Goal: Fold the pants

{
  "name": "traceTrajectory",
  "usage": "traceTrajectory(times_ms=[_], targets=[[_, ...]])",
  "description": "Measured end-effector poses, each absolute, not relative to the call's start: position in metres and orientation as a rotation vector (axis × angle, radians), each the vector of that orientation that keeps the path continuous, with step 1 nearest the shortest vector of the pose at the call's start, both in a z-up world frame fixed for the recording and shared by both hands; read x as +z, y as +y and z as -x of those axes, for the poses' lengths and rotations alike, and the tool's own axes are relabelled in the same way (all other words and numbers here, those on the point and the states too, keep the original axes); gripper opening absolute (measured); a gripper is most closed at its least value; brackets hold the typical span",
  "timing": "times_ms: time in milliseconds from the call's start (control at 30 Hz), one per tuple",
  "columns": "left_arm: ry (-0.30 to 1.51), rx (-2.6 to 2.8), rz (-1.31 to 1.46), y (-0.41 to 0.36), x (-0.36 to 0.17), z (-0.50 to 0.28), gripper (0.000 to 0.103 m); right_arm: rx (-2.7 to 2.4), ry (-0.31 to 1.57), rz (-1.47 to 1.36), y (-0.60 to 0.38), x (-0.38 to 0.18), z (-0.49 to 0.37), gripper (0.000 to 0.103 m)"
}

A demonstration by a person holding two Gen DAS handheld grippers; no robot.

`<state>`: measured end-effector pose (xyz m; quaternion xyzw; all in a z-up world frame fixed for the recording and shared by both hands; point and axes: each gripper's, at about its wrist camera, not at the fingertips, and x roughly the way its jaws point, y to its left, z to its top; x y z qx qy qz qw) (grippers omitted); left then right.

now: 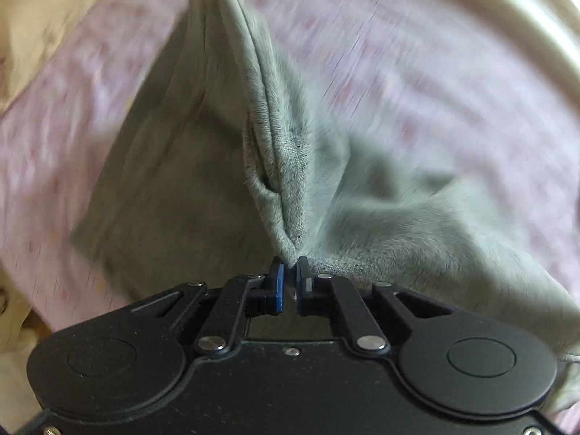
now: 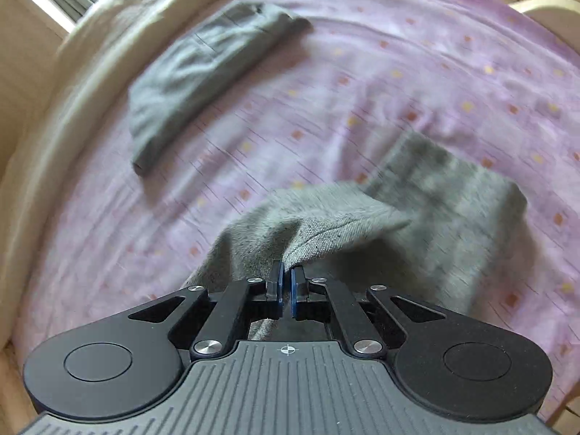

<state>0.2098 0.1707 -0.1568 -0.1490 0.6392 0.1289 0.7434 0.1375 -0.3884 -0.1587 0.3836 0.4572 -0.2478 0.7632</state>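
The pants (image 1: 203, 152) are a pale grey-green, slightly fuzzy knit with a stitched seam running up the raised ridge of cloth, and they lie partly on the bed straight ahead of both grippers, partly lifted off it. The left gripper (image 1: 289, 272) has its blue pads nearly together on a pinch of fabric at its tips, so the cloth tents up from there and falls away to either side — a hold that, I judge, keeps one edge taut for carrying it over. The right gripper (image 2: 286, 278) is likewise closed to a narrow slit on a fold of the same fabric, some of which hangs down between its linkages; ahead and to its right the rest of the garment lies flat and doubled. Holding two points at once most likely keeps the edge straight as the fold is laid. Beyond, up and left of the right gripper, a darker folded garment (image 2: 203, 72) rests apart on the pink dotted bedsheet (image 2: 398, 72), with cream bedding (image 1: 36, 18) at the margin.
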Motion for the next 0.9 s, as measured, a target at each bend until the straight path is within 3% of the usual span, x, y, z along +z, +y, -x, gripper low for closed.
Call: traceTrajectory(times_ms=[133,433,600,667,733,800,900], targets=[[1.455,0.333,0.34,0.166,-0.182,-0.198,0.008,-0.516,0.973,-0.82,-0.385,-0.163,-0.124,0.004],[1.329,0.3,0.262,0.153,-0.143,-0.206,0.007,-0.397,0.848,-0.649,-0.373,-0.112,-0.117,0.004],[1.402,0.367,0.252,0.152,-0.168,-0.191,0.007,-0.495,1.091,-0.786,-0.387,-0.169,-0.087,0.007],[1.426,0.393,0.245,0.153,-0.176,-0.19,0.007,-0.5,1.086,-0.881,-0.397,-0.182,-0.067,0.007],[1.433,0.404,0.236,0.154,-0.182,-0.191,0.007,-0.502,1.023,-0.95,-0.409,-0.182,-0.051,0.012],[1.433,0.409,0.222,0.153,-0.185,-0.192,0.007,-0.531,0.95,-0.998,-0.422,-0.181,-0.04,0.026],[1.423,0.411,0.217,0.149,-0.185,-0.191,0.007,-0.552,0.886,-1.093,-0.444,-0.185,-0.032,0.033]])
